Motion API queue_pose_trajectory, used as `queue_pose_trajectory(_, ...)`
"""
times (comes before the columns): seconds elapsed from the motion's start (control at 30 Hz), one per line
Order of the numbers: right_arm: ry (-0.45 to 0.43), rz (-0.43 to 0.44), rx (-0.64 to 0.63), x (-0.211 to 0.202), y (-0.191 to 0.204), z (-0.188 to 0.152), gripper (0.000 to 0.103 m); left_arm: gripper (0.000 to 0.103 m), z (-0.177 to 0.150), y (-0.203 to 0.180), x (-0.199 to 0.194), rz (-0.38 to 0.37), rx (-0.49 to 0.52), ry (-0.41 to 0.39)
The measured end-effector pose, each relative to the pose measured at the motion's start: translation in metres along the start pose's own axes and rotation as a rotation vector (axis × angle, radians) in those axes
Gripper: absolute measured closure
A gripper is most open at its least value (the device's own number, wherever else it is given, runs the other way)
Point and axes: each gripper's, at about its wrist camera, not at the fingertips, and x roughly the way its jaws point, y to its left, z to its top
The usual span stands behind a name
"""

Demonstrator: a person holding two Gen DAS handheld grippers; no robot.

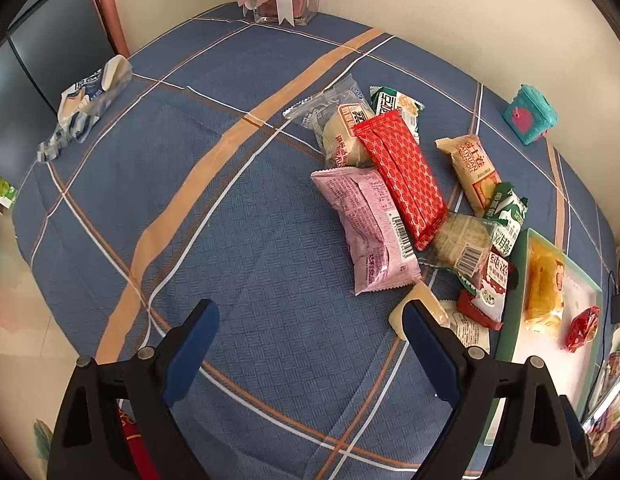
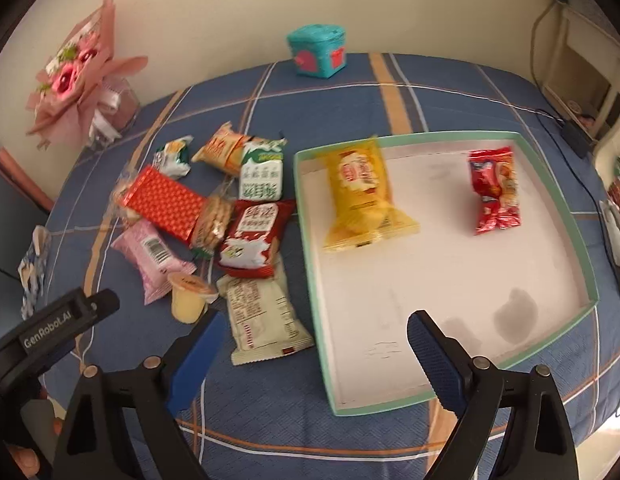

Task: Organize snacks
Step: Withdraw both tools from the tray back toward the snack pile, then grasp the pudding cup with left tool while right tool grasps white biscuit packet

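Snacks: loose pile on blue plaid surface (image 2: 350,80), just left of the mint-rimmed tray (image 2: 582,248). Pile includes red patterned pack (image 2: 162,200), pink pack (image 2: 150,252), cream pack (image 2: 266,320), jelly cup (image 2: 188,294). Tray holds yellow pack (image 2: 362,196) and red candy bag (image 2: 496,192), well apart. Left claw (image 1: 310,344): spread, holding nothing, above bare cloth. Right claw (image 2: 316,354): spread, holding nothing, over tray's near edge.

Woven matt tablecloth (image 1: 246,240), glossy plastic red packet (image 1: 402,176), matt cardboard tray (image 2: 442,296), crinkly clear biscuit wrapper (image 2: 214,220)
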Motion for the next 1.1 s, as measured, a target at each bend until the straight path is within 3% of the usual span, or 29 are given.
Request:
queue_pose_trajectory(0.37, 0.083, 0.040, -0.095, 0.028, 0.024, 0.002, 0.019, 0.001, 0.005, -0.013, 0.018, -0.101, 0.042, 0.002)
queue_pose_trajectory(0.57, 0.109, 0.049, -0.113, 0.036, 0.029, 0.002, 0.020, 0.001, 0.005, -0.022, 0.039, -0.122, 0.047, 0.085)
queue_pose_trajectory(0.7, 0.124, 0.065, -0.124, 0.040, 0.031, 0.003, 0.030, 0.001, 0.005, -0.023, 0.049, -0.156, 0.023, 0.127)
queue_pose_trajectory(0.8, 0.132, 0.086, -0.116, 0.042, 0.031, 0.004, 0.032, 0.001, 0.006, -0.025, 0.050, -0.178, 0.017, 0.126)
queue_pose_trajectory(1.1, 0.152, 0.089, -0.137, 0.052, 0.034, 0.008, 0.032, 0.016, 0.007, -0.049, 0.067, -0.210, 0.053, 0.160)
